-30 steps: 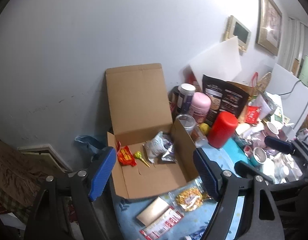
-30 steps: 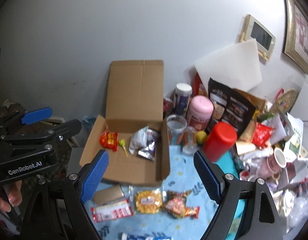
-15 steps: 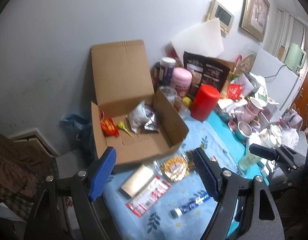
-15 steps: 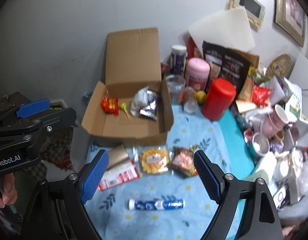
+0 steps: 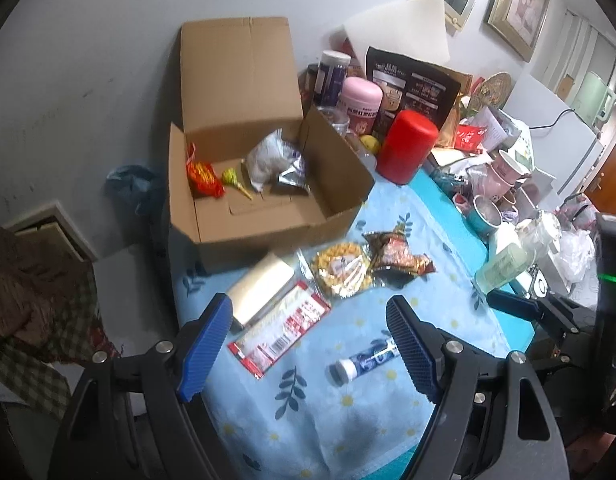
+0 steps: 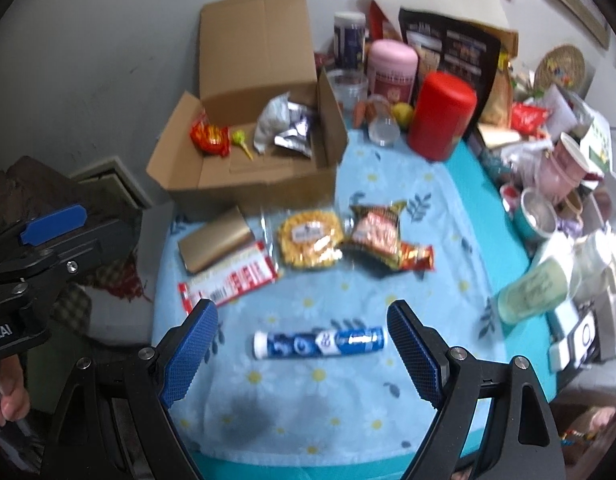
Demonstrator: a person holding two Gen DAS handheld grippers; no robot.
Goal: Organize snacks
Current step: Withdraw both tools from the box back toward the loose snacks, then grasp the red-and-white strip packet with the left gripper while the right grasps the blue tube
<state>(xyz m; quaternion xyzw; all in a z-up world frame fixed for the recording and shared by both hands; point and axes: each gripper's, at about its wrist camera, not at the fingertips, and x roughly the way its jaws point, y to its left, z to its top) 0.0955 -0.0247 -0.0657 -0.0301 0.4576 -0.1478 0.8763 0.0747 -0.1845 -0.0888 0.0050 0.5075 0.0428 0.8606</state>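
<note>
Blue tube (image 6: 319, 343) lies between the right tool's (image 6: 304, 354) open jaws.

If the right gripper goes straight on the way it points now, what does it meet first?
Most likely the blue-and-white tube, lying crosswise on the flowered cloth between the open fingers of the right gripper. Depth is unclear; nothing appears nearer.

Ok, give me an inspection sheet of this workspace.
Surface: blue floral cloth over the table.
Job's things: open cardboard box holds a red packet, lollipop and silver bags; gold pack, red-white packet, yellow snack bag, red snack bag and blue tube lie on the cloth.
Clutter: red canister, pink jar, mugs.
Grippers: left gripper and right gripper open, empty.
Cables: one, far right.
Surroundings: grey wall, picture frames.
</note>
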